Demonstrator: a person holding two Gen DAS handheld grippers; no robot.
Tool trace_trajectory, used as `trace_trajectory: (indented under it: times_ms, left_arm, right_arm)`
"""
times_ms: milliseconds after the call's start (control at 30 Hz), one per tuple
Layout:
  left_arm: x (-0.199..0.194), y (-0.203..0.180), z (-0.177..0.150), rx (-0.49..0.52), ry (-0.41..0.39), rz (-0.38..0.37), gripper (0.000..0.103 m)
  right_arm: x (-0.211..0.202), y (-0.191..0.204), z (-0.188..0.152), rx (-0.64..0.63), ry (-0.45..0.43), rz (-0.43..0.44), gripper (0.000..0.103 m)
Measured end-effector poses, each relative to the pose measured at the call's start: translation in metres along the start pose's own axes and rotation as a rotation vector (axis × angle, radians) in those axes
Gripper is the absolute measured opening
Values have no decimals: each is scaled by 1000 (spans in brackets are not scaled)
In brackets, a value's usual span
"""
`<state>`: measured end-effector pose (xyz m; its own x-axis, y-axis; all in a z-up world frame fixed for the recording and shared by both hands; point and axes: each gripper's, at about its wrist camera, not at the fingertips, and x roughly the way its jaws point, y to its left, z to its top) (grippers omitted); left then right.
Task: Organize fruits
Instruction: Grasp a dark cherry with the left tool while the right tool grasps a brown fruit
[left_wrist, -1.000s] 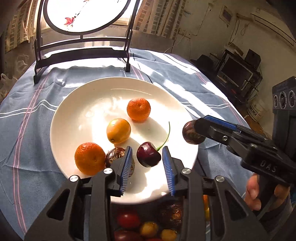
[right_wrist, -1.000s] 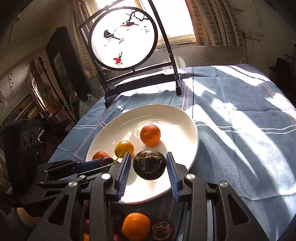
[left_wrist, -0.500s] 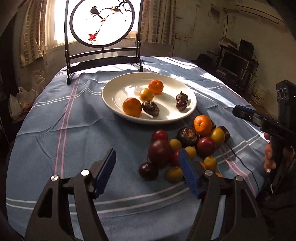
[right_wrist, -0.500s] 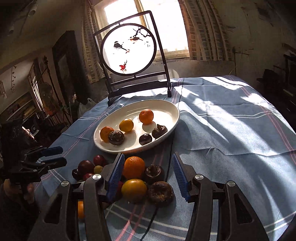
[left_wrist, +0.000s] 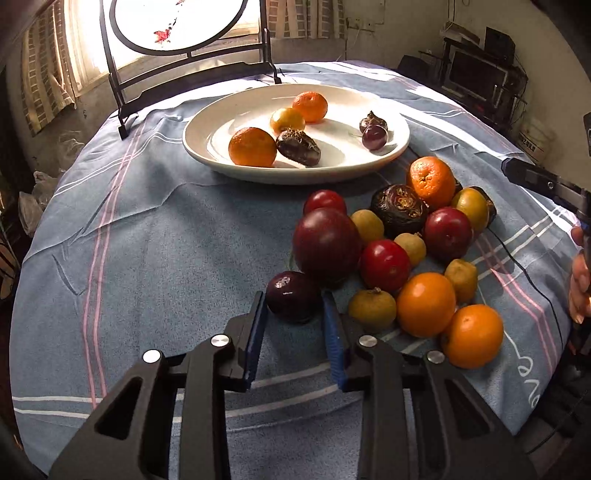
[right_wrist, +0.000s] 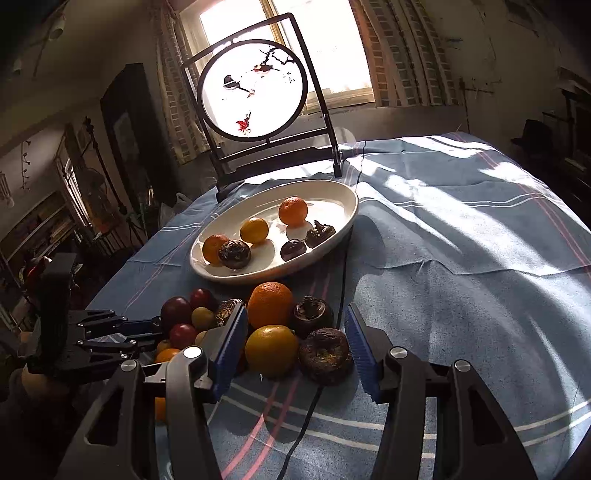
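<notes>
Your left gripper (left_wrist: 294, 302) is closing, its blue pads flanking a small dark plum (left_wrist: 293, 302) at the near edge of the fruit pile (left_wrist: 399, 240) on the cloth-covered counter (left_wrist: 147, 240). Your right gripper (right_wrist: 295, 328) stands apart over a yellow-orange citrus (right_wrist: 271, 350) and a wrinkled dark fruit (right_wrist: 325, 355), gripping neither. Beyond the pile, the white plate (left_wrist: 258, 173) carries six fruits.

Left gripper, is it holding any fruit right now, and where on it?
The left gripper is closing on a small dark purple fruit, its blue pads at the fruit's two sides. The right gripper holds nothing.
</notes>
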<state>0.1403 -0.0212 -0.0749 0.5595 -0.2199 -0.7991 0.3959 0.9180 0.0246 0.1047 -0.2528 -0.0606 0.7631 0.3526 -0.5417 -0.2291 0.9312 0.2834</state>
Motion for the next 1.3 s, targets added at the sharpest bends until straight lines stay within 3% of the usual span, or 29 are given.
trace_trajectory:
  times_ms: [133, 333, 633, 867, 1000, 1300]
  left_arm:
    - [-18, -6, -12, 4, -66, 2, 29]
    - [-56, -3, -30, -44, -139, -43, 29]
    - [-63, -3, -40, -59, -136, -79, 29]
    - [-59, -11, -38, -58, -131, -101, 29]
    - [-60, -10, -39, -68, -135, -99, 29]
    - [-70, -5, -38, -91, -178, -106, 29]
  right_arm:
    - [7, -1, 0, 4, 46, -9, 55]
    - [25, -2, -4, 14, 159, -117, 55]
    - [24, 10, -18, -230, 288, -210, 54]
    - [48, 25, -8, -338, 296, -258, 53]
    - [55, 23, -4, -296, 321, -229, 41]
    - [10, 4, -3, -159, 166, -187, 40]
